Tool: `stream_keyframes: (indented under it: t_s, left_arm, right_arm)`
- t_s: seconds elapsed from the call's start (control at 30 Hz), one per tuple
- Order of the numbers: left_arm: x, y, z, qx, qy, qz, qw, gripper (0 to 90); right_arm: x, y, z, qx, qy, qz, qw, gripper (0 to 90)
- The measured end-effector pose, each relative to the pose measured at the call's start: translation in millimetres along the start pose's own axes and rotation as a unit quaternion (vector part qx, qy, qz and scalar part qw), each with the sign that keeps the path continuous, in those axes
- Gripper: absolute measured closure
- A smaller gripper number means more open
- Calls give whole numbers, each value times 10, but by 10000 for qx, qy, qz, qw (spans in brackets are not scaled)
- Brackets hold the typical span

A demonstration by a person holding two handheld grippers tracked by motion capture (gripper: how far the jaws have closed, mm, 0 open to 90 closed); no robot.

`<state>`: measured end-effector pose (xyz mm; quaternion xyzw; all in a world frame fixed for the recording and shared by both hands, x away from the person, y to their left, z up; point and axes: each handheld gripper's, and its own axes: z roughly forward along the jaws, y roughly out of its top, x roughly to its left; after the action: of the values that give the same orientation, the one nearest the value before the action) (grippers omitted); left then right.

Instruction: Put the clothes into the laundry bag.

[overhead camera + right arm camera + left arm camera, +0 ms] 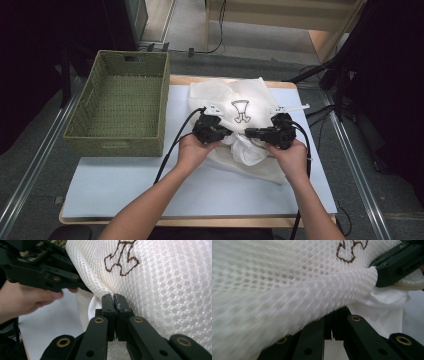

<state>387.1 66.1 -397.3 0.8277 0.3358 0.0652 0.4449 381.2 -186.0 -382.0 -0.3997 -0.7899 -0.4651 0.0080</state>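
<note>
A white mesh laundry bag (235,125) with a brown embroidered motif (241,111) is seen lying on the white desk (120,185), toward its far middle, just to the right of a green woven basket (120,102) that stands at the far left of the desk. A piece of white cloth (250,150) is bunched at the near edge of the bag, between the two hands.

The left hand-held gripper (226,134) is held at the near left part of the bag, pointing right. In the left gripper view its jaws are drawn together under a taut fold of the mesh (287,295), and the fabric appears to be pinched between them, though the contact itself is covered by the fold. The brown motif (348,251) is seen at the top of that view, and the white cloth (384,307) hangs below the fold at the right.

The right hand-held gripper (249,133) is held at the near right part of the bag, pointing left, so that the two tips lie near each other. In the right gripper view (114,297) its jaws are seen pressed together on the edge of the mesh (170,290), just below the motif (122,261). The left hand-held gripper (85,287) and the person's left hand (22,300) are seen at the left of that view, clamped on the same edge of the bag.
</note>
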Motion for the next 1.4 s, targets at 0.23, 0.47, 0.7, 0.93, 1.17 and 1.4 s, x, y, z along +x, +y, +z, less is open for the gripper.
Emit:
stream_keyframes:
  t_s: [0.23, 0.47, 0.7, 0.93, 1.17, 1.4]
  left_arm:
    - [121, -185, -342, 94, 185, 24, 9998, 894]
    - [302, -281, -458, 42, 496, -235, 9985, 895]
    - [392, -173, -330, 66, 793, -218, 9966, 896]
    - [363, -14, -70, 76, 771, -200, 9968, 898]
    - [243, 66, 180, 127, 698, -47, 9975, 900]
    - [185, 171, 347, 97, 852, 128, 9962, 900]
  right_arm:
    - [-1, 4, -12, -25, 9, 66, 10000, 895]
    - [5, 13, -20, -52, 1, 46, 10000, 893]
    - [11, 18, -35, -57, 19, 64, 10000, 893]
    - [17, 30, -52, -108, 23, 77, 9999, 892]
    - [-5, 28, -65, -133, 43, 125, 9998, 893]
    - [-11, 29, -59, -130, 67, 167, 9998, 893]
